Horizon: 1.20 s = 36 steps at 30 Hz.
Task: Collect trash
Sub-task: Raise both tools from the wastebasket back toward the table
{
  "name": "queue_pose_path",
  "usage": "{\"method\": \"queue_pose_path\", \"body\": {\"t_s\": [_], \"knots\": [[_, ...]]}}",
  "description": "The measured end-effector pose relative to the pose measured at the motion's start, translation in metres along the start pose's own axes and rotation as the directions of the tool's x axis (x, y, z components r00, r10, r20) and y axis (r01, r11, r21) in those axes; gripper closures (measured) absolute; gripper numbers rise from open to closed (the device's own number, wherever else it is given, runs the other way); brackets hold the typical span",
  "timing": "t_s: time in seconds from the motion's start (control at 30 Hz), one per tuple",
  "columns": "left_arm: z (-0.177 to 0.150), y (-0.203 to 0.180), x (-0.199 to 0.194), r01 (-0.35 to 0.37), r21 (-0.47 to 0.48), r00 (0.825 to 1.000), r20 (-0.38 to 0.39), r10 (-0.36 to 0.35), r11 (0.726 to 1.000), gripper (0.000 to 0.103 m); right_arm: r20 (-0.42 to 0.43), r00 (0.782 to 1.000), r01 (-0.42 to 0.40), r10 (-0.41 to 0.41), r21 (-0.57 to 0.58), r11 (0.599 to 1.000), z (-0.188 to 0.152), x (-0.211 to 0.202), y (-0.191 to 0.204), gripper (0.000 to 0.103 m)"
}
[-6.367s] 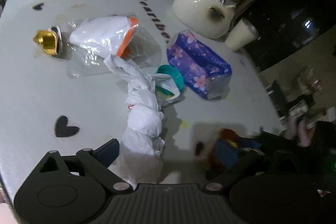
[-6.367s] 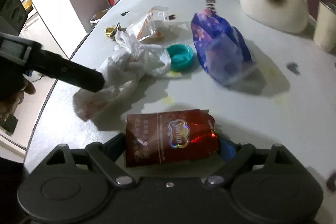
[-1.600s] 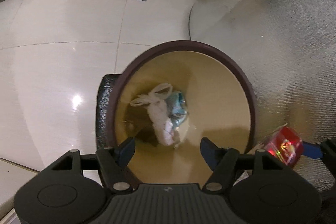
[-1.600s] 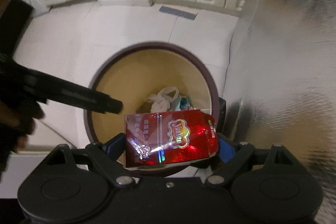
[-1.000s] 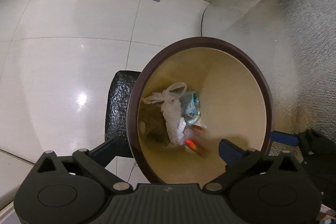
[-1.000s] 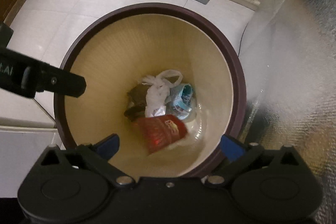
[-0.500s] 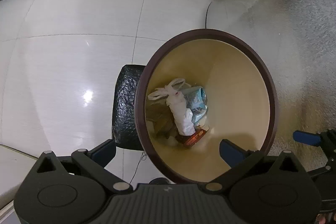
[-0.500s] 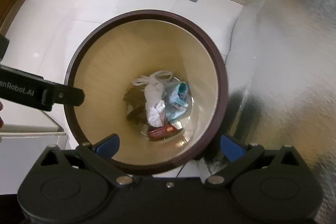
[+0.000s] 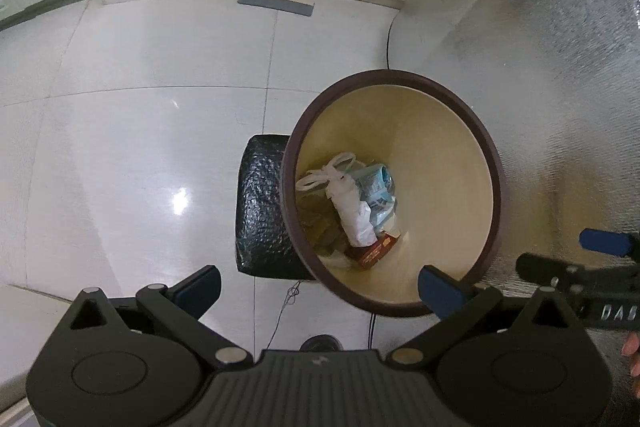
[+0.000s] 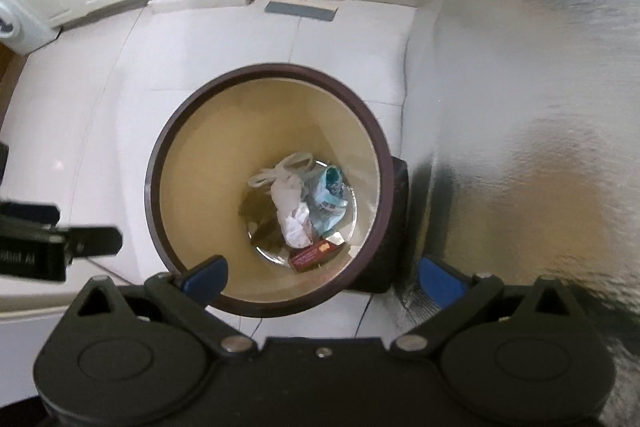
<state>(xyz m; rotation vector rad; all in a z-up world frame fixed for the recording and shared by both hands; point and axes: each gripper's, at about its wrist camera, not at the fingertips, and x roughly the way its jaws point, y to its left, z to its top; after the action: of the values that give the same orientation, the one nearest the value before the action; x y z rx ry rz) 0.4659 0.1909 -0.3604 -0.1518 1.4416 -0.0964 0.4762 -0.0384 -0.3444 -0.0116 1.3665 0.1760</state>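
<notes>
Red packet (image 10: 313,251) dropped from right tool (image 10: 320,277) into bin (image 10: 264,75), well below, both tools spread apart, left tool (image 9: 318,285) empty.

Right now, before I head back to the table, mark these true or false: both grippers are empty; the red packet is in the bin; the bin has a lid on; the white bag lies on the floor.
1. Both grippers are empty. True: left gripper and right gripper stand open with nothing between the fingers.
2. The red packet is in the bin. True.
3. The bin has a lid on. False: it is open-topped.
4. The white bag lies on the floor. False: it lies inside the bin.
</notes>
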Motion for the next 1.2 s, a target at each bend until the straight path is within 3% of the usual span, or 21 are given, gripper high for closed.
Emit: {"method": "queue_pose_path", "body": {"t_s": [0.7, 1.2], "knots": [[-0.044, -0.016, -0.091, -0.035, 0.017, 0.993, 0.114, 0.032, 0.999, 0.0, 0.119, 0.993, 0.012, -0.014, 0.013, 1.0, -0.038, -0.111, 0.009, 0.0], [-0.079, -0.033, -0.16, -0.029, 0.057, 0.975, 0.223, 0.016, 0.998, 0.0, 0.272, 0.962, 0.03, -0.039, 0.038, 0.999, -0.073, -0.194, 0.004, 0.0]]}}
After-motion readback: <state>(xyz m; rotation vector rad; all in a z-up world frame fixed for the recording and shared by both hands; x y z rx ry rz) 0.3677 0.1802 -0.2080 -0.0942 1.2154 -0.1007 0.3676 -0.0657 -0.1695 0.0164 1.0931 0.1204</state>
